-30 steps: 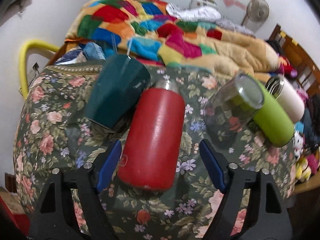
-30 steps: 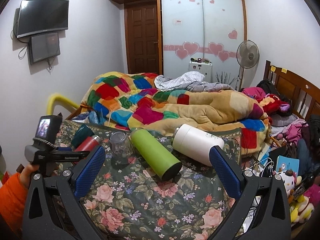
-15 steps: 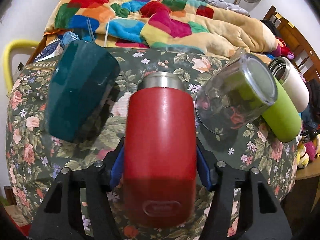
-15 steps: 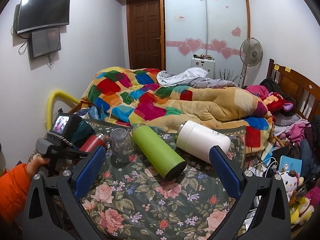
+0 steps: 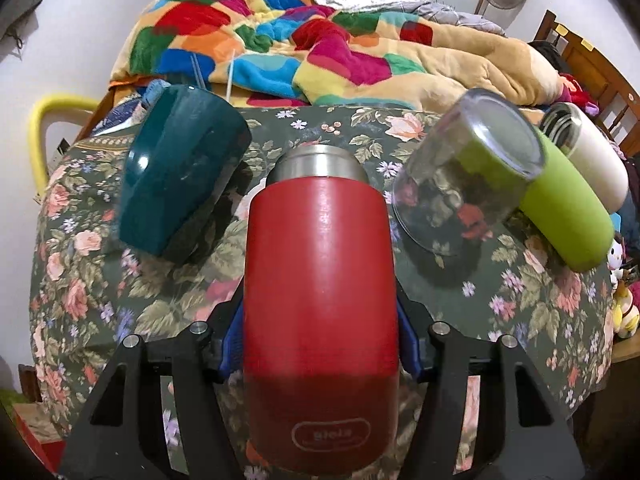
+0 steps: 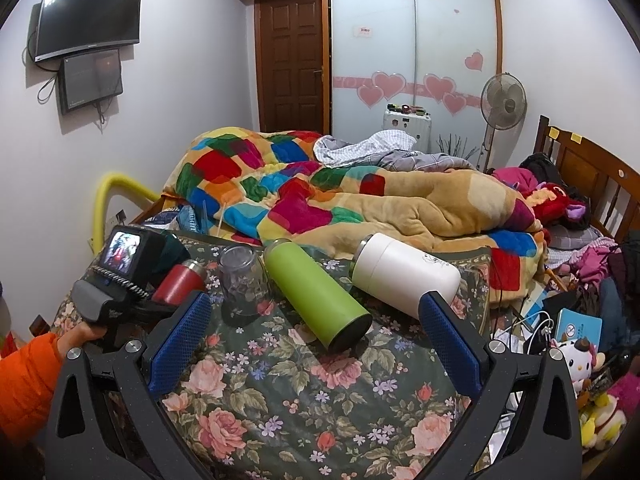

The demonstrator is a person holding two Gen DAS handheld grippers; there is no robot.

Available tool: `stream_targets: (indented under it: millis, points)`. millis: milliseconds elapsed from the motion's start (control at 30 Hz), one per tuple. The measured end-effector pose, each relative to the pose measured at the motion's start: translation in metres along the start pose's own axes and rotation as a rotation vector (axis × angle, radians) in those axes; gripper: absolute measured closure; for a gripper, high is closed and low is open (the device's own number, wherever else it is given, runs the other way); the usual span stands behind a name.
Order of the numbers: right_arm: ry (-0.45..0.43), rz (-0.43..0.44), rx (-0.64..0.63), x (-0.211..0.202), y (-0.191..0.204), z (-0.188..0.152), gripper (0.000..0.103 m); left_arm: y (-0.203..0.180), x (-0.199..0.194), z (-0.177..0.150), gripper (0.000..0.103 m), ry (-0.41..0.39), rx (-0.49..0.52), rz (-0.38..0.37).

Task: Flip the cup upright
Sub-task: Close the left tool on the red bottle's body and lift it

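A red flask [image 5: 320,280] with a steel neck lies on its side on the floral cloth [image 5: 120,272], neck pointing away. My left gripper [image 5: 320,336] is shut on its body, blue pads pressed to both sides. The flask also shows in the right wrist view [image 6: 180,282], under the left gripper's camera body [image 6: 120,272]. My right gripper [image 6: 316,344] is open and empty above the cloth [image 6: 280,380], with nothing between its pads.
A dark teal cup [image 5: 180,172] stands upside down at the left. A clear glass [image 5: 460,176] is upside down at the right. A green flask [image 5: 560,204] and a white flask [image 5: 592,164] lie on their sides. A patchwork quilt [image 5: 320,40] lies behind.
My left gripper moved forward around the red flask and shut on it. The right gripper stayed open and nearly still.
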State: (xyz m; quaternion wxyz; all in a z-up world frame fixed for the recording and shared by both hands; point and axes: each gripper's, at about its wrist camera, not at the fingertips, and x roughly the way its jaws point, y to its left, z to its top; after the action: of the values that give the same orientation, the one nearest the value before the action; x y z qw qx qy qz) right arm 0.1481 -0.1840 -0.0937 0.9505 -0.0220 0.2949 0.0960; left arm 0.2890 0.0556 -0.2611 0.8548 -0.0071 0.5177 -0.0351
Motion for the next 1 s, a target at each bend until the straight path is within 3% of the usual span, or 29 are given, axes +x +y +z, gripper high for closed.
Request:
stream_targets:
  millis: [333,667,1000]
  points:
    - [-0.007,0.002,0.005,-0.012,0.001,-0.003,0.0,-0.015,-0.059,-0.023,0.042,-0.067,0.046,-0.02]
    - [-0.031,0.0,0.005,-0.029,-0.003,-0.006,0.0,-0.059,-0.109,-0.037,0.042,-0.128,0.118,-0.078]
    - [-0.024,-0.023,0.023,-0.036,-0.018,-0.013,0.0,-0.119,-0.096,-0.05,0.042,-0.097,0.198,-0.134]
